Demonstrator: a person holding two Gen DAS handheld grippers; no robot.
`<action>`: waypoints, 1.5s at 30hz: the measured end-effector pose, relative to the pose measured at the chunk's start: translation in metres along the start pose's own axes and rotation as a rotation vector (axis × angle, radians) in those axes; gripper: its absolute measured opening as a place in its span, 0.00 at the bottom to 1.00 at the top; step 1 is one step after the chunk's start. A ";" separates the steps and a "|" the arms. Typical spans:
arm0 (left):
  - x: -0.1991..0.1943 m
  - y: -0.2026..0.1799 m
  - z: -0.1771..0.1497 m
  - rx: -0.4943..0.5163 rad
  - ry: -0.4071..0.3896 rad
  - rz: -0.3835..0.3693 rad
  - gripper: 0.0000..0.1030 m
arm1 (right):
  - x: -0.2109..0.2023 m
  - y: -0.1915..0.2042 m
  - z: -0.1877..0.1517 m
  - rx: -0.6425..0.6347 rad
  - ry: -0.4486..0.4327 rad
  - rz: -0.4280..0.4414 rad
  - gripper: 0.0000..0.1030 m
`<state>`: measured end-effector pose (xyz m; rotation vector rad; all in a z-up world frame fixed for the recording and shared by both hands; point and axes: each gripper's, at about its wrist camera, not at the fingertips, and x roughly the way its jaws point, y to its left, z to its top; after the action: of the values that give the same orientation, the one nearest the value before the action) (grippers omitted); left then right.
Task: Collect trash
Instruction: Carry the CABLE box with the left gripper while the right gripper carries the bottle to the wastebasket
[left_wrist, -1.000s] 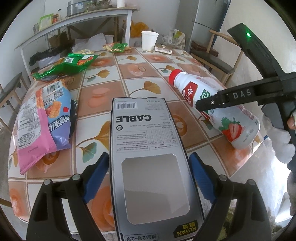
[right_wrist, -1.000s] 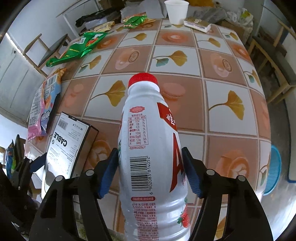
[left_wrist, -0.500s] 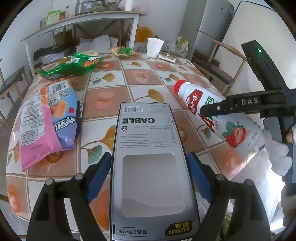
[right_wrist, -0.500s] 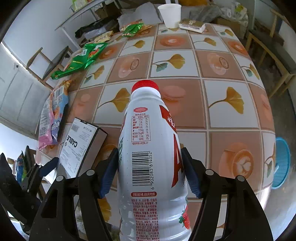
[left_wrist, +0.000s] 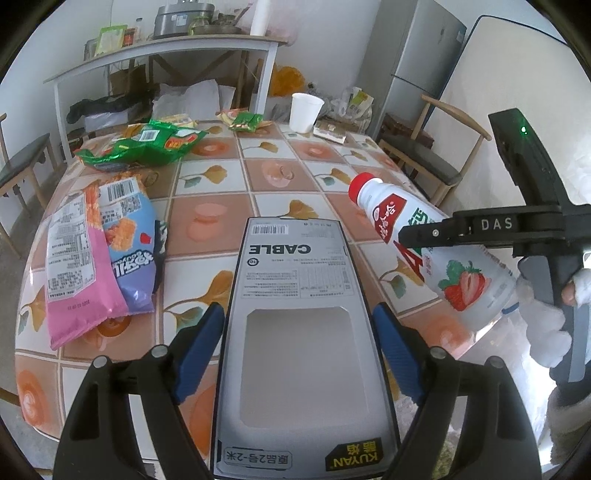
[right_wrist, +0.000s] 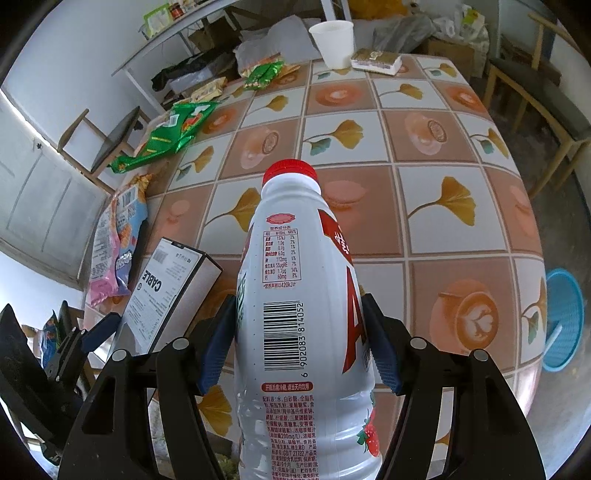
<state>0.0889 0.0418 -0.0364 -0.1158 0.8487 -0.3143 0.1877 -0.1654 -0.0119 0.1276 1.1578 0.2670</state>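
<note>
Tiled with ginkgo leaves and coffee cups, the desk (left_wrist: 229, 184) is strewn with snack bags (left_wrist: 96, 254), green wrappers (left_wrist: 144, 147) and a white paper cup (left_wrist: 306, 112). At its near edge a grey cable box (left_wrist: 295, 314) is clamped between the blue pads of the left gripper (left_wrist: 297, 347), whose jaws have just been closing. A white strawberry-drink bottle (right_wrist: 295, 295) with a red cap is gripped by the right gripper (right_wrist: 297, 339) and held above the desk

The grey box (left_wrist: 299, 332) is showing "CABLE" and "KUYAN"; beside it, the right gripper (left_wrist: 436, 236) is bearing "DAS", and the bottle (right_wrist: 306, 314) is displaying barcode 6902083814052.
</note>
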 end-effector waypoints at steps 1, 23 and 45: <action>-0.001 -0.001 0.001 0.001 -0.003 -0.002 0.77 | -0.002 -0.001 0.000 0.002 -0.005 0.002 0.61; 0.038 -0.038 0.038 -0.021 0.050 -0.161 0.77 | -0.048 -0.062 -0.019 0.117 -0.129 0.022 0.61; 0.068 -0.193 0.104 0.122 0.101 -0.546 0.78 | -0.143 -0.241 -0.104 0.539 -0.361 -0.098 0.61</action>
<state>0.1655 -0.1651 0.0260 -0.2193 0.8866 -0.8883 0.0738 -0.4403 0.0162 0.5689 0.8483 -0.1582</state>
